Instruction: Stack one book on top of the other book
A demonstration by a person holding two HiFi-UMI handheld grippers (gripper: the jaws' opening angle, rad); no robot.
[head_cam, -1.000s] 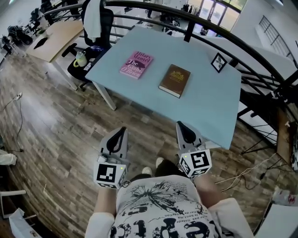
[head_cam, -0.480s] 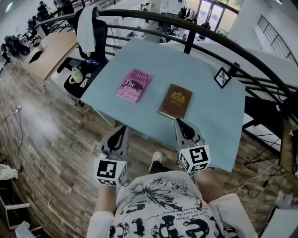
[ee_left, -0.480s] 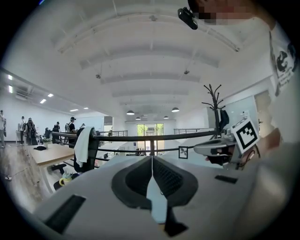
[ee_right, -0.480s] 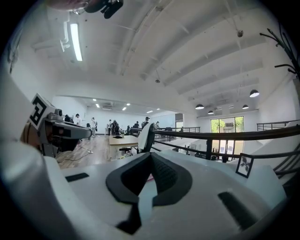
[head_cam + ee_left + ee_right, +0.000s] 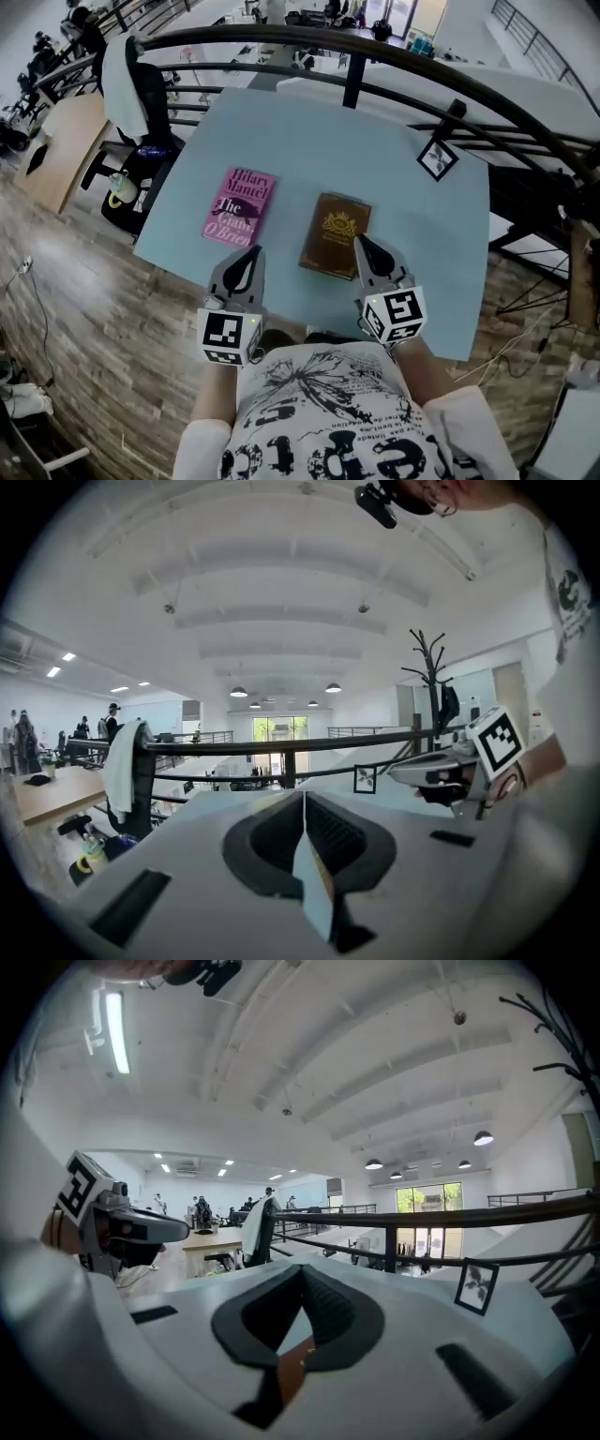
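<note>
Held the left gripper (image 5: 249,255), jaws pressed together on nothing, above the near edge of the pale blue table (image 5: 281,131), just short of the pink book (image 5: 239,205) lying flat near the left edge and apart from the brown book (image 5: 335,234) at mid-table. Had the right gripper (image 5: 362,244), jaws likewise closed and empty, by that book's near right corner. Found bare tabletop beyond both books up to the dark railing (image 5: 353,80) and a small framed picture (image 5: 437,159) far right; read "Hilary Mantel" and "O'Brien" on the pink cover.

White black-printed shirt (image 5: 323,412); grey left claw (image 5: 252,251), right claw (image 5: 358,241), seemingly black-padded.
</note>
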